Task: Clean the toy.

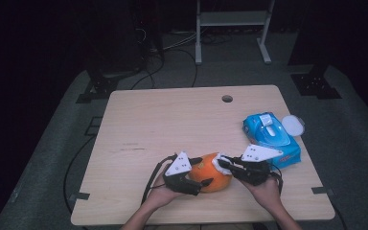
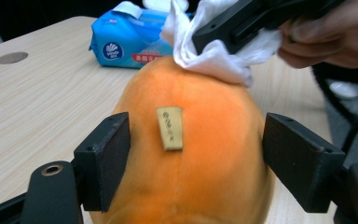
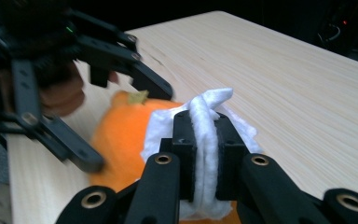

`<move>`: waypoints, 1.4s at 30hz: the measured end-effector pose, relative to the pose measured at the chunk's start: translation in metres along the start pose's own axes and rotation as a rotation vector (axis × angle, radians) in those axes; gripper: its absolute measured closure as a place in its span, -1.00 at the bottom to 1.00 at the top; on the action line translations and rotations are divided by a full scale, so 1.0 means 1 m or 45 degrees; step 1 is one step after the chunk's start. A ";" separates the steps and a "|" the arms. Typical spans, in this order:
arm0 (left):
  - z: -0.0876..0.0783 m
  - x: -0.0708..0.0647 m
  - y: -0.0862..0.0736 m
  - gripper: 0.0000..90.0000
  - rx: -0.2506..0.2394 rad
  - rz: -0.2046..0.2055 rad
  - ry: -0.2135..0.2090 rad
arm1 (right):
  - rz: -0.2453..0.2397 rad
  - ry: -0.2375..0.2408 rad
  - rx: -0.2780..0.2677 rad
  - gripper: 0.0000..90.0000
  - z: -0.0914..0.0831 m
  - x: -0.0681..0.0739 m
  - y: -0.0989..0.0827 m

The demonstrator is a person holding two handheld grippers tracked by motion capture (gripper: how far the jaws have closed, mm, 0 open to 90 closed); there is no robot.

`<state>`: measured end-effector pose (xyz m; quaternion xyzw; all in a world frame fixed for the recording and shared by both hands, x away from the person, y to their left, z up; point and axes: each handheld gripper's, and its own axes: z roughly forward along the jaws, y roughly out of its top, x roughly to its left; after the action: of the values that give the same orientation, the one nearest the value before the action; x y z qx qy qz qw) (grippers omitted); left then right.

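Note:
An orange fruit (image 1: 211, 179) with a small tan label (image 2: 170, 128) lies near the table's front edge. My left gripper (image 1: 202, 171) is shut on it, one pad on each flank (image 2: 105, 158). My right gripper (image 1: 219, 163) reaches in from the right, shut on a folded white wipe (image 3: 161, 126). The wipe (image 2: 214, 58) rests on the fruit's top (image 2: 214, 177). In the right gripper view the wipe runs up between my two pads (image 3: 184, 140), with the fruit (image 3: 116, 135) and the left gripper (image 3: 130, 128) behind it.
A blue pack of wet wipes (image 1: 270, 136) lies at the table's right edge, its white lid (image 1: 293, 125) flipped open. A cable hole (image 1: 227, 98) sits near the far edge of the wooden table (image 1: 163, 120). Dark floor and a metal stand lie beyond.

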<state>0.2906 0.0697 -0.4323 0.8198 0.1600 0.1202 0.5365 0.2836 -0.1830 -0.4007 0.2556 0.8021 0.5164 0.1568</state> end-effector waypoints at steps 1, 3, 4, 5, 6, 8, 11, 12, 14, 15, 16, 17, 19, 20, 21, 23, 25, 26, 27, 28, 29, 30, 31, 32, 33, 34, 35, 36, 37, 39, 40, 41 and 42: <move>0.000 0.000 0.000 -0.47 -0.003 -0.008 0.001 | -0.006 0.036 -0.017 0.79 0.002 0.004 0.002; 0.000 0.001 -0.001 -0.48 -0.012 -0.020 -0.001 | -0.014 0.082 -0.010 0.79 0.006 0.011 0.005; -0.002 0.002 0.000 -0.49 -0.009 -0.015 -0.016 | -0.039 0.071 0.002 0.79 0.008 0.013 0.005; -0.003 0.002 0.000 -0.53 -0.019 -0.020 -0.025 | -0.034 0.078 0.011 0.79 0.008 0.011 0.004; -0.005 0.004 0.001 -0.56 -0.029 -0.026 -0.021 | -0.024 0.084 0.012 0.79 0.008 0.008 0.003; -0.010 0.009 0.001 -0.70 -0.029 -0.055 0.031 | -0.022 0.042 0.015 0.79 0.005 0.003 0.000; -0.009 0.018 -0.005 -0.67 -0.015 -0.146 0.010 | 0.038 0.025 -0.002 0.79 0.001 -0.009 -0.005; -0.007 0.017 -0.007 -0.60 0.012 -0.126 0.006 | 0.050 0.018 -0.003 0.79 0.001 -0.011 -0.005; -0.002 0.012 -0.008 -0.50 0.022 -0.110 -0.008 | 0.042 0.011 0.004 0.79 0.001 -0.012 -0.005; -0.001 0.010 -0.007 -0.49 0.031 -0.091 0.000 | 0.029 0.000 0.006 0.79 0.001 -0.012 -0.004; 0.000 0.008 -0.007 -0.48 0.035 -0.081 0.004 | 0.020 -0.006 0.007 0.79 0.000 -0.011 -0.004; 0.000 0.007 -0.007 -0.47 0.035 -0.074 -0.005 | 0.024 -0.005 0.007 0.79 0.000 -0.009 -0.003; -0.002 0.008 -0.008 -0.46 0.029 -0.061 -0.020 | 0.012 0.003 0.007 0.79 0.000 -0.007 -0.002; -0.003 0.010 -0.009 -0.46 0.022 -0.071 -0.027 | 0.012 0.011 0.006 0.79 0.000 -0.007 -0.003; -0.003 0.011 -0.009 -0.51 0.010 -0.080 -0.023 | 0.014 0.014 0.007 0.79 -0.001 -0.008 -0.003; 0.002 0.013 -0.009 -0.70 0.005 -0.107 -0.003 | 0.030 0.032 0.008 0.79 -0.001 -0.009 -0.004; 0.007 0.014 -0.009 -0.85 0.037 -0.135 -0.031 | 0.032 0.062 0.001 0.79 0.000 -0.006 -0.003; 0.009 0.012 -0.010 -0.82 0.049 -0.132 -0.051 | 0.029 0.076 0.004 0.79 0.001 -0.002 -0.002; 0.008 0.009 -0.011 -0.73 0.039 -0.100 -0.049 | -0.003 0.080 0.008 0.79 0.002 0.003 0.000; 0.007 0.007 -0.010 -0.57 0.033 -0.076 -0.044 | -0.036 0.080 0.014 0.79 0.003 0.008 0.002; 0.006 0.005 -0.009 -0.46 0.033 -0.061 -0.039 | -0.052 0.076 0.012 0.79 0.003 0.011 0.003; 0.003 0.005 -0.007 -0.35 0.026 -0.048 -0.040 | -0.061 0.074 0.004 0.79 0.003 0.012 0.004; 0.001 0.005 -0.005 -0.26 0.004 -0.052 -0.044 | -0.067 0.064 -0.001 0.79 0.002 0.011 0.005; -0.001 0.006 -0.005 -0.21 -0.008 -0.059 -0.044 | -0.063 0.059 -0.016 0.79 0.000 0.007 0.005; -0.003 0.007 -0.004 -0.19 -0.011 -0.060 -0.042 | -0.039 0.054 -0.024 0.79 -0.002 0.004 0.005; -0.005 0.008 -0.003 -0.18 -0.010 -0.058 -0.041 | -0.027 0.034 -0.021 0.79 -0.003 -0.001 0.003; -0.005 0.008 -0.003 -0.18 -0.007 -0.065 -0.038 | -0.015 0.012 -0.015 0.79 -0.004 -0.006 0.000; -0.006 0.009 -0.002 -0.17 -0.004 -0.064 -0.041 | 0.006 -0.006 -0.009 0.79 -0.004 -0.011 -0.003; -0.005 0.008 -0.002 -0.16 -0.006 -0.061 -0.044 | 0.034 -0.010 -0.001 0.79 -0.005 -0.016 -0.006; -0.006 0.008 0.001 -0.14 -0.013 -0.072 -0.054 | 0.044 -0.017 -0.005 0.80 -0.007 -0.017 -0.006; -0.007 0.008 0.002 -0.13 -0.027 -0.091 -0.067 | 0.042 -0.019 -0.016 0.80 -0.008 -0.014 -0.004; -0.008 0.008 0.003 -0.12 -0.037 -0.101 -0.075 | 0.034 -0.007 -0.041 0.80 -0.009 -0.010 -0.001; -0.009 0.007 0.005 -0.12 -0.037 -0.086 -0.076 | 0.037 0.020 -0.073 0.80 -0.010 -0.006 0.003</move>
<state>0.2941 0.0779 -0.4243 0.8094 0.1696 0.0799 0.5565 0.2837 -0.1929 -0.3939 0.2585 0.7844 0.5434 0.1503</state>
